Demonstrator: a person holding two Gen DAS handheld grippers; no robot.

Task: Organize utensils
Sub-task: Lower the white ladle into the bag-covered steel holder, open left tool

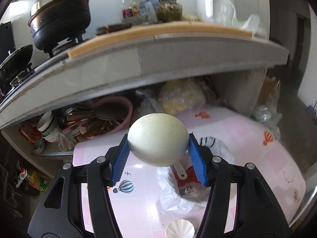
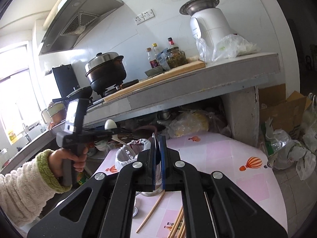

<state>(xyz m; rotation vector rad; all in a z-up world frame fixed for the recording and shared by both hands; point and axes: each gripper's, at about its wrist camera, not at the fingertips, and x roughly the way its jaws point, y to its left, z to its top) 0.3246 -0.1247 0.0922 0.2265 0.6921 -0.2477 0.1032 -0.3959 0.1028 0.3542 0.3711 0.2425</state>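
I held the white ladle [image 1: 157, 139] by its bowl between the blue pads [image 1: 120, 159] of my left gripper [image 1: 158, 156], clamped across the round back with the handle pointing down and away, hanging above the pink table [image 1: 247, 138] and well apart from it. My right gripper [image 2: 158, 158] was pinched tight on what looked like the rim of a glass jar [image 2: 151, 192] standing on that table, with loose chopsticks [image 2: 151, 212] lying just beside it. I judged the smooth, curved bowl could squirt out of the pads if I tilted it, and the handle could catch the plastic bag [image 1: 178, 196] below it. A tug from my right side could tip the jar.
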